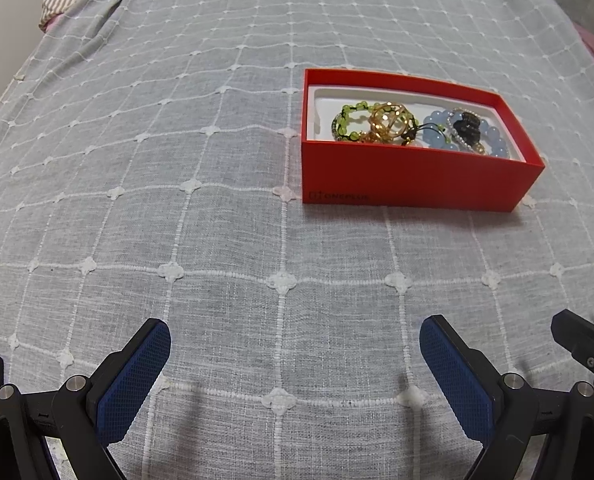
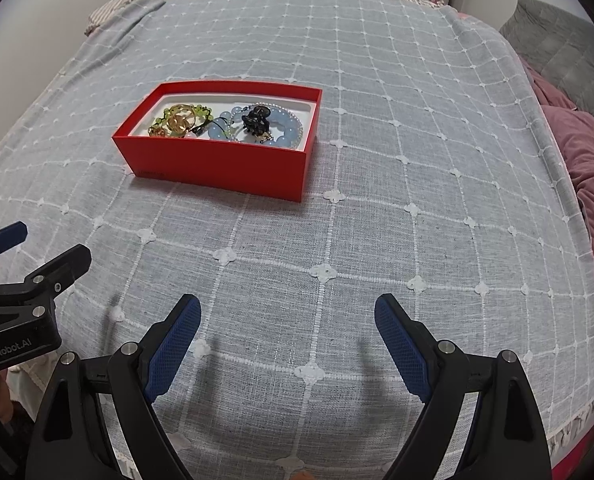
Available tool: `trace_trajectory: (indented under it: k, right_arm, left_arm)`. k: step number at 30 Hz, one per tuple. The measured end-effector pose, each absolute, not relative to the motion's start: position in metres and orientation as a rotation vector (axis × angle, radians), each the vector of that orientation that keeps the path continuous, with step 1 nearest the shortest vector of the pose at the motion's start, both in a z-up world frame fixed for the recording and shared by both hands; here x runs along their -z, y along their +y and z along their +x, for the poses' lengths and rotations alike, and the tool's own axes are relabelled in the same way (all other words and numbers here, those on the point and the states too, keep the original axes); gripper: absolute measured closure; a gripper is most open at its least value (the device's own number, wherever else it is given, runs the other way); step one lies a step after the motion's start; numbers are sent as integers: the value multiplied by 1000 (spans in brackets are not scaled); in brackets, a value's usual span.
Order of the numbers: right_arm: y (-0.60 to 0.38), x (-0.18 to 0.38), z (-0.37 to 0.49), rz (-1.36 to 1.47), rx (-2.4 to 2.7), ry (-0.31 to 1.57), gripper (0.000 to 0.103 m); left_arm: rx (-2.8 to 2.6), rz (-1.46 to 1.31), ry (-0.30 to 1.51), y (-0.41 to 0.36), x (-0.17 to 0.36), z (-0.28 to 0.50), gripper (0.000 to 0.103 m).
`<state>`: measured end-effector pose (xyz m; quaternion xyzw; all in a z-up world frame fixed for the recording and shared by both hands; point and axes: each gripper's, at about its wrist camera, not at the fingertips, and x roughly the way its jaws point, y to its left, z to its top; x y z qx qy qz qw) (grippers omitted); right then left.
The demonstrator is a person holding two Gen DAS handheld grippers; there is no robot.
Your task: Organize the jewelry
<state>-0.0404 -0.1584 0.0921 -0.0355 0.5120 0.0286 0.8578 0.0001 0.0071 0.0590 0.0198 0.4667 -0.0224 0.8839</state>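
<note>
We find the jewelry (image 1: 413, 128), a tangle of green, gold, blue and dark bead pieces, lying inside the open red box (image 1: 417, 178), which rests on the grey checked bedspread (image 1: 217, 200). We hold the left gripper (image 1: 295, 364) and the right gripper (image 2: 288, 336) near the bedspread's front edge, well apart from the box. Both sets of jaws stand spread wide with nothing between them.

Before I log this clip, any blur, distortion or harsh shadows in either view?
Left wrist: sharp centre, bedspread grid bowed by fisheye, soft corners. Right wrist: dark vignette at the corners, red box crisp, faint finger shadows under the right claw. No glare.
</note>
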Motion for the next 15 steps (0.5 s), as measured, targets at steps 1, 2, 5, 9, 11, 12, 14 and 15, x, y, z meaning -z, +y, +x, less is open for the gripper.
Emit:
trace_trajectory:
  k: [1, 2, 5, 9, 11, 12, 14, 15]
  right_arm:
    - [-158, -92, -40, -75, -60, 1075, 12]
    - [-158, -92, -40, -75, -59, 1075, 12]
    - [-158, -92, -40, -74, -59, 1075, 12]
    - [-158, -92, -40, -76, -60, 1074, 12]
    - [-158, -92, -40, -76, -61, 1075, 12]
    - [-158, -92, -40, -76, -60, 1075, 12]
    - [-158, -92, -40, -76, -60, 1075, 12]
    - [-158, -92, -41, -75, -60, 1075, 12]
  left_arm:
    - [47, 42, 972, 6, -59, 0, 1]
    - [48, 43, 973, 6, -59, 0, 1]
    - [47, 44, 973, 6, -59, 0, 1]
    - [47, 40, 975, 6, -59, 0, 1]
    - [47, 41, 976, 6, -58, 1, 1]
    - [47, 42, 976, 6, -58, 1, 1]
    - [48, 40, 980, 7, -57, 1, 1]
    - [49, 38, 983, 7, -56, 1, 1]
